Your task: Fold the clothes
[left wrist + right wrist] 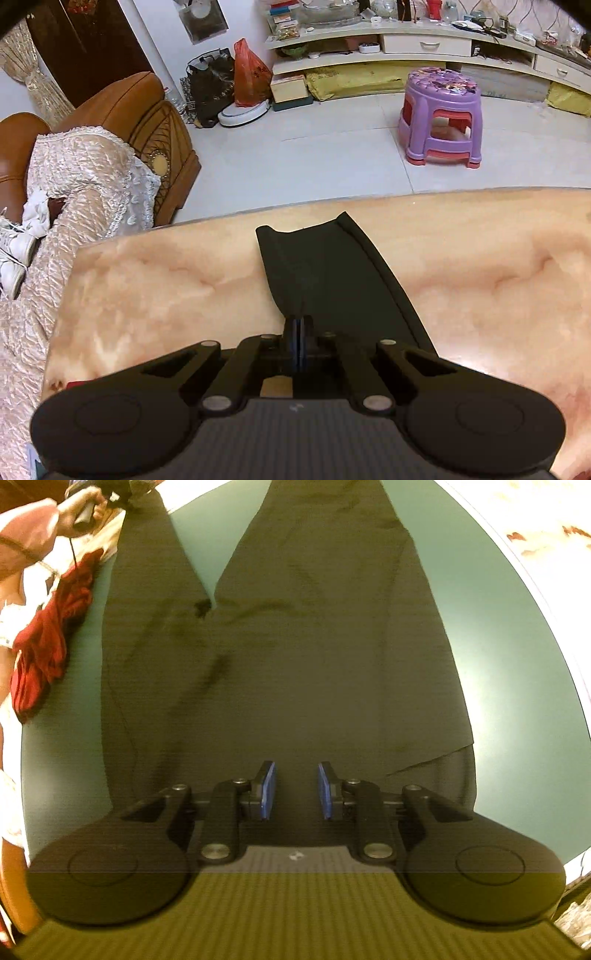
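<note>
A living room, marbled counter (147,288). The left tool (298,332) is clamped on a leg of the black trousers (295,646) spread flat; right tool (295,790) hovers apart over the waist. Folding well means lifting evenly, aligning edges.

Left wrist camera, close above the table's (147,288) near edge, looks steeply down and outward past a trouser leg (332,273) toward the far floor and purple stool (441,114). Right wrist camera hangs nearer overhead, facing almost straight down on the black trousers (295,646). Both views share the trousers and tabletop.
</note>
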Motion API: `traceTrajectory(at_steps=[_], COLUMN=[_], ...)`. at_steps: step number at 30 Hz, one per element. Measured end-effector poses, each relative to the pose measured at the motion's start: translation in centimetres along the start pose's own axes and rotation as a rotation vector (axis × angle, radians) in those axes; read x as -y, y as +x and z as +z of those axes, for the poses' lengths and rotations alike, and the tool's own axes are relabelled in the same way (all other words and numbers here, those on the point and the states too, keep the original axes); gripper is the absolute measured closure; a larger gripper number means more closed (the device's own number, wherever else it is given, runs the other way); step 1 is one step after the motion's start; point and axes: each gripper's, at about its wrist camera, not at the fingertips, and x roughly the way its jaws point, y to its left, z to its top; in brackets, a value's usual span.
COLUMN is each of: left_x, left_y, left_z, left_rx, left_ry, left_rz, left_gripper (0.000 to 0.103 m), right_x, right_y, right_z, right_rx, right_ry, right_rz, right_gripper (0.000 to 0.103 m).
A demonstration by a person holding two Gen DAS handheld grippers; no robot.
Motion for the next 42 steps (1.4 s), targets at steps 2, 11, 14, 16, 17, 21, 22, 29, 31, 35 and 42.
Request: traceTrajectory(at_steps=[2, 11, 14, 16, 17, 21, 22, 29, 31, 35, 42], left_x=[-0.5, -1.0, 0.5, 2.5, 3.5, 7.0, 7.6, 7.0, 6.2, 5.3, 2.6], left_y=[-0.2, -10.5, -16.3, -19.8, -21.5, -24.4, -24.3, -24.4, -24.4, -24.9, -32.8], left_z=[-0.1, -7.4, -14.0, -19.7, -22.5, -31.8, -33.3, -37.8, -38.1, -39.4, -46.8], left_rx=[-0.012, 0.097, 0.081, 0.038, 0.016, -0.099, -0.116, -0.063, -0.036, 0.032, 0.206], left_ry=[-0.019, 0.087, 0.188, 0.271, 0.314, 0.387, 0.393, 0.358, 0.338, 0.35, 0.257], left_rz=[0.013, -0.25, -0.474, -0.603, -0.668, -0.771, -0.756, -0.611, -0.557, -0.476, -0.542], left_gripper=[0.092, 0.073, 0.063, 0.063, 0.063, 0.063, 0.063, 0.066, 0.074, 0.071, 0.041], right_x=[-0.2, 0.1, 0.3, 0.4, 0.6, 1.4, 1.6, 3.3, 3.2, 3.8, 4.6], right_y=[0.1, -0.8, -1.6, -1.8, -1.9, -2.0, -1.8, -1.5, -1.3, -1.4, -2.9], right_z=[-0.2, -0.4, 0.1, 0.8, 1.2, 2.4, 2.7, 1.7, 1.0, -0.5, -2.8], right_rx=[-0.008, 0.019, 0.053, 0.081, 0.098, 0.134, 0.133, 0.128, 0.14, 0.189, 0.334], right_ry=[-0.013, -0.049, -0.085, -0.102, -0.107, -0.125, -0.136, -0.198, -0.228, -0.288, -0.351], right_rz=[-0.002, -0.003, -0.015, -0.024, -0.032, -0.055, -0.062, -0.118, -0.146, -0.166, -0.095], right_gripper=[0.073, 0.073, 0.073, 0.073, 0.073, 0.073, 0.073, 0.074, 0.074, 0.074, 0.073])
